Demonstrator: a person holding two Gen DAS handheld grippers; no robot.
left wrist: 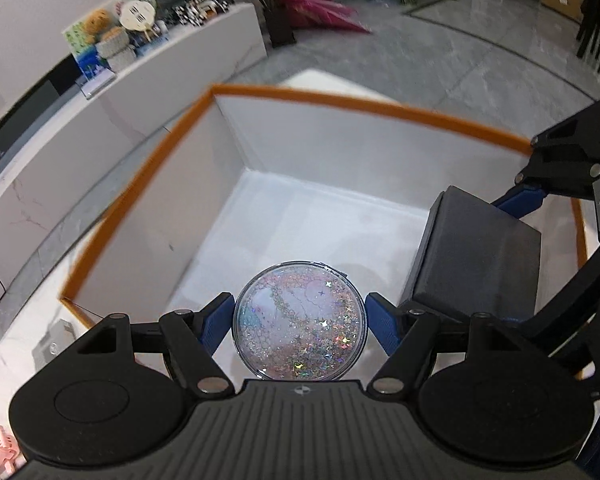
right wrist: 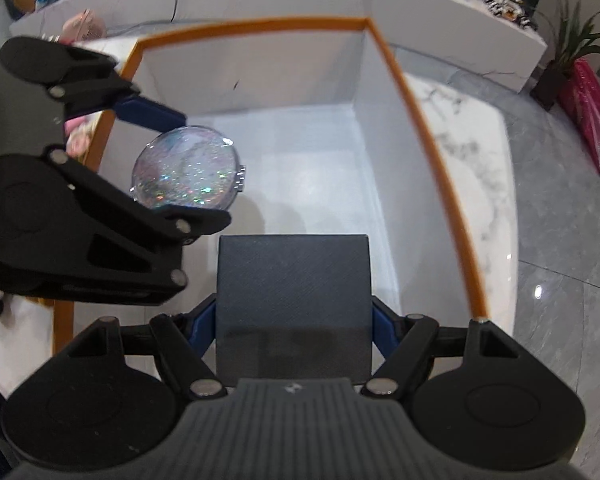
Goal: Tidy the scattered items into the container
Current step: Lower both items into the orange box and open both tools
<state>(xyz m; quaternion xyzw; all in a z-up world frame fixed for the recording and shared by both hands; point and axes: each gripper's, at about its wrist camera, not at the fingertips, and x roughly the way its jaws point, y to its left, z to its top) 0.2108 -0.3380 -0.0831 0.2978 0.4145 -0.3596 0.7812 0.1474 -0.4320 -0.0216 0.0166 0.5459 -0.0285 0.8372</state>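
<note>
Both grippers are hanging over the white, orange-rimmed container (left wrist: 380,108): the left gripper (left wrist: 300,316) is clamping a glittery round case (left wrist: 300,324), the right gripper (right wrist: 293,320) a dark box (right wrist: 293,280) (presumably for dropping in).

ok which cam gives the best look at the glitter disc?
Left wrist: the glitter disc sits centred and sharp between the left gripper fingers, face fully visible. Right wrist shows it smaller, off to the side, partly covered by that gripper's linkage.

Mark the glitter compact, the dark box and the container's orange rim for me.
glitter compact (left wrist: 300,324), left wrist view, middle of its lid.
dark box (right wrist: 293,292), right wrist view, top face.
orange rim (left wrist: 340,101), left wrist view, far edge.
</note>
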